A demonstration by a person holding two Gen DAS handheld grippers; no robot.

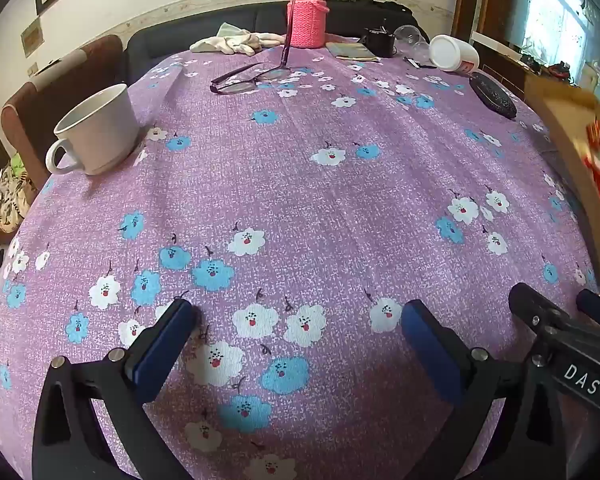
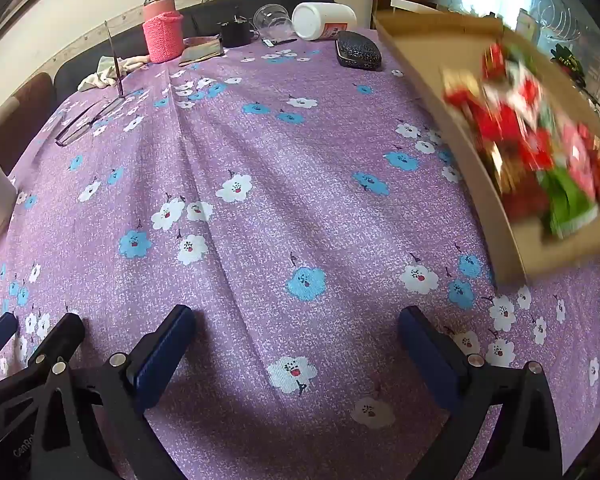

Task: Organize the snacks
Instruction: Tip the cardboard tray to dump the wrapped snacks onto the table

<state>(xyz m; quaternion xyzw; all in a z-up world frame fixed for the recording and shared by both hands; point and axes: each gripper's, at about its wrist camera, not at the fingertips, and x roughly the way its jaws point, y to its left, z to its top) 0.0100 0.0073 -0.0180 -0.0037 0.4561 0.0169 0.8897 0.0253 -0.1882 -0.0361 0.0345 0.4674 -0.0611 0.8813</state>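
- Left gripper [image 1: 296, 320] hangs over the purple flowered tablecloth [image 1: 300, 184], angled downward, blue pads spread wide, nothing but cloth between them.
- Right gripper [image 2: 298, 326] is in the same pose just beside it: jaws at full spread, empty, above bare cloth.
- Each wrist view catches the other tool at its edge; the two sit side by side, near but apart.
- The cardboard tray [image 2: 428, 46] is over at the table's right side, blurred, tilted with one long wall dipping towards the cloth.
- Its long axis runs from the near right edge away towards the far end of the table.
- Snack packets [image 2: 532, 140] in red, green and white lie heaped inside the tray, too smeared to tell one from another or which way any of them points.
- In the left wrist view only a sliver of the tray and a red smear show at the right edge.
- White mug [image 1: 100, 132] stands upright at the left, handle towards the camera.
- Glasses [image 1: 252, 76] lie mid-table with one arm sticking up, pink knitted-sleeve bottle [image 1: 307, 20] upright behind.
- White jar [image 2: 324, 20] lies on its side at the far end, dark spectacle case [image 2: 358, 54] beside it.
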